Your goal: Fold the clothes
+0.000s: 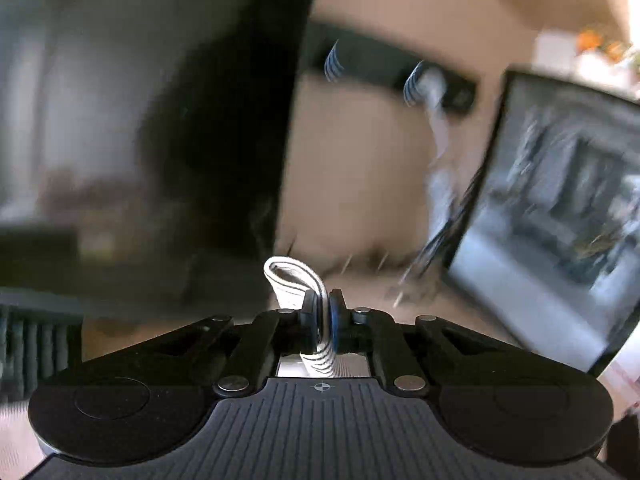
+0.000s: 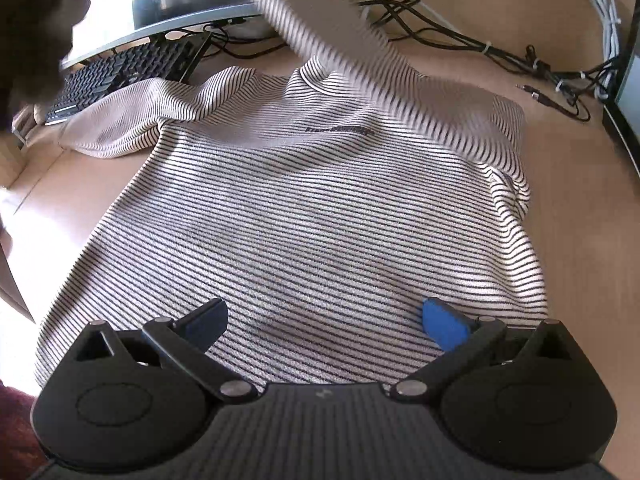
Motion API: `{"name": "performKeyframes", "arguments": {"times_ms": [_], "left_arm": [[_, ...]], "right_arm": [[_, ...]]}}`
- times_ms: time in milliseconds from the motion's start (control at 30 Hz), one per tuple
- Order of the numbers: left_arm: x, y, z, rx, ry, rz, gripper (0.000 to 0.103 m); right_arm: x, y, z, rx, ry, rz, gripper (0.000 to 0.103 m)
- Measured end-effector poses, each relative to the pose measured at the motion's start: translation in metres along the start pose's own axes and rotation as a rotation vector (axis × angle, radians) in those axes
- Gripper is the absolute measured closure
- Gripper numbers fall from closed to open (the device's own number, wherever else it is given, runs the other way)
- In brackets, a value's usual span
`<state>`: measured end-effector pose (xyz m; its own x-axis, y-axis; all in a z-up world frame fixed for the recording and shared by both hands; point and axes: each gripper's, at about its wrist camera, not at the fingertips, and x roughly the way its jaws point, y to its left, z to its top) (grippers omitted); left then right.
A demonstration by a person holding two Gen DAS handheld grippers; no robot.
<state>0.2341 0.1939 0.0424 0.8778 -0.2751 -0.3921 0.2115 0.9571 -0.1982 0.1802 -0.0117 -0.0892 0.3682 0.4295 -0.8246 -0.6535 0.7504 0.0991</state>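
Note:
A cream shirt with thin dark stripes (image 2: 304,216) lies spread on the wooden desk (image 2: 568,216), collar at the far side. One sleeve (image 2: 360,76) is lifted off it and runs blurred up to the top of the right wrist view. My left gripper (image 1: 324,312) is shut on the end of that striped sleeve (image 1: 292,280), whose cuff loops above the pads. My right gripper (image 2: 326,320) hangs open over the shirt's lower part, with nothing between its fingers. The other sleeve (image 2: 120,120) lies bunched at the left.
A black keyboard (image 2: 120,72) and a monitor base sit at the far left. Tangled cables (image 2: 460,36) run along the back of the desk. A dark monitor (image 1: 560,208) stands at the right in the blurred left wrist view, another dark screen (image 1: 120,120) at the left.

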Motion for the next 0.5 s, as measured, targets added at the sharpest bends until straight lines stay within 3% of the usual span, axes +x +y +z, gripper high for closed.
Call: {"name": "performKeyframes", "arguments": {"times_ms": [67,267,400,500], "left_arm": [[0.006,0.008,-0.009,-0.017,0.016,0.001,0.096],[0.041,0.06,-0.075,-0.161,0.227,0.119,0.096],[0.042,0.08,-0.096,-0.187,0.275,0.238,0.091],[0.014,0.097,-0.096,-0.29,0.261,0.24,0.084]], "right_arm": [[0.0,0.002,-0.001,-0.006,-0.005,-0.008,0.0],[-0.001,0.001,-0.003,-0.022,-0.022,0.015,0.0],[-0.001,0.001,-0.003,-0.015,-0.031,0.022,0.0],[0.0,-0.002,-0.003,-0.004,-0.025,0.032,0.0]]}}
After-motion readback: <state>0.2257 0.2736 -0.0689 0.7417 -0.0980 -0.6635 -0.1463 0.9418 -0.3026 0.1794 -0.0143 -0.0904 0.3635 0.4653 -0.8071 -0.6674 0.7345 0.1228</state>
